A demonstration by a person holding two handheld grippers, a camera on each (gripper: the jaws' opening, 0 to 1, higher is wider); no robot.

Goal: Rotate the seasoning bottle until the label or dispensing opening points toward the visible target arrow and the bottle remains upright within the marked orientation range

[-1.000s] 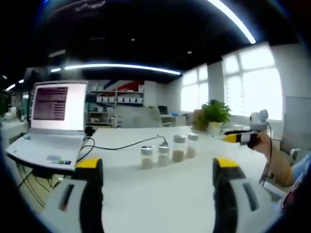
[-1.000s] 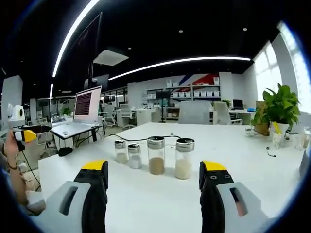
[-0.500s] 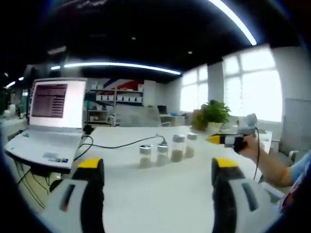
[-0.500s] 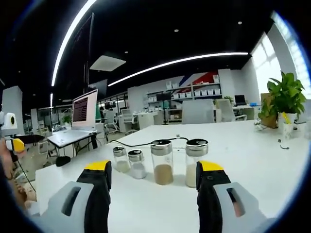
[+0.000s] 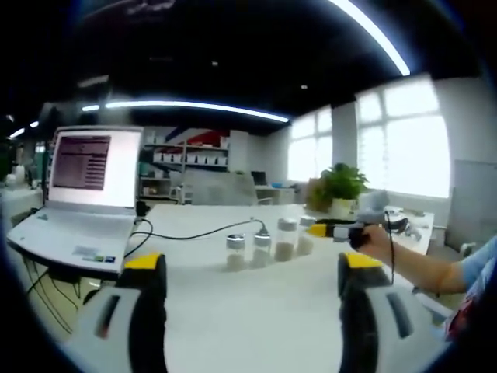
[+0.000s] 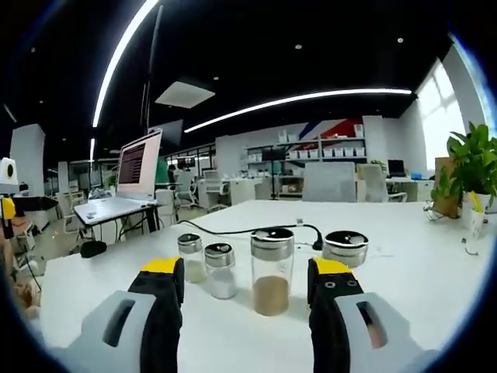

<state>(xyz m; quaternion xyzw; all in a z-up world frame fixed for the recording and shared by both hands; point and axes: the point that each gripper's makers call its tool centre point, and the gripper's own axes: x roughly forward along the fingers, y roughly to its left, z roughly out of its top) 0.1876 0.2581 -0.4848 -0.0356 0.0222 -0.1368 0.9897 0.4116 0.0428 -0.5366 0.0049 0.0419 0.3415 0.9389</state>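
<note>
Right gripper view: jaws spread wide around a row of jars, gripping nothing.
White tabletop [image 6: 404, 256] first, open laptop [image 6: 136, 175] at its far left edge; the right gripper [image 6: 245, 272] brackets the brown-filled seasoning bottle [image 6: 272, 260], upright, untouched. Left gripper [image 5: 248, 268] wide open, empty, well short of the jars.

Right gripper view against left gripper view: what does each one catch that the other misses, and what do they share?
The right gripper view looks close along its open hand-held gripper at the brown-filled jar, with the rightmost jar partly behind its right jaw.

The left gripper view has its own open hand-held gripper farther back, and sees the person's hand bringing the right one in beside the jars.

Shared: the four jars in a row, the laptop, the cable, the plant and the white table.
</note>
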